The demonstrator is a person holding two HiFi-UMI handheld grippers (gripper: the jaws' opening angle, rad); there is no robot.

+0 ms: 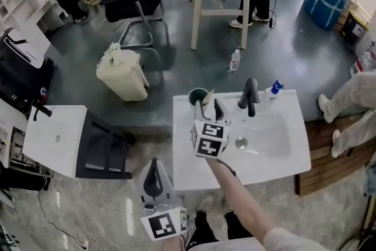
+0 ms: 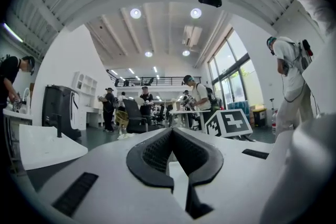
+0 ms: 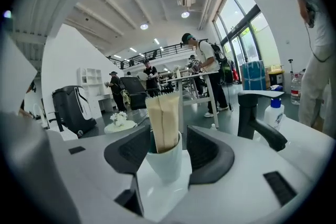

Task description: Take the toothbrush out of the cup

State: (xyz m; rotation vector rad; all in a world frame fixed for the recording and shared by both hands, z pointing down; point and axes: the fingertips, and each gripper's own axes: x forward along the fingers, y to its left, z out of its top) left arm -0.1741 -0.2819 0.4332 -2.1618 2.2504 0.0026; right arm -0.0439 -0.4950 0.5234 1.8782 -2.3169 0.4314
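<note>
The right gripper point(image 1: 210, 109) holds its jaws wide open either side of the cup point(image 3: 167, 165), at the desk's point(image 1: 188, 170) eleven o'clock corner. The wrapped toothbrush point(image 3: 164, 120) stands inside. Best to pinch the wrapper above the rim (never the cup) and lift toward twelve o'clock. The left gripper point(image 1: 154, 170) is closed, empty.

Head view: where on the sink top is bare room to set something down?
Bare: the front-left flat of the white sink top, between the oval basin and the front edge. Crowded: the back edge, with white cup, black faucet and blue-capped bottle.
</note>
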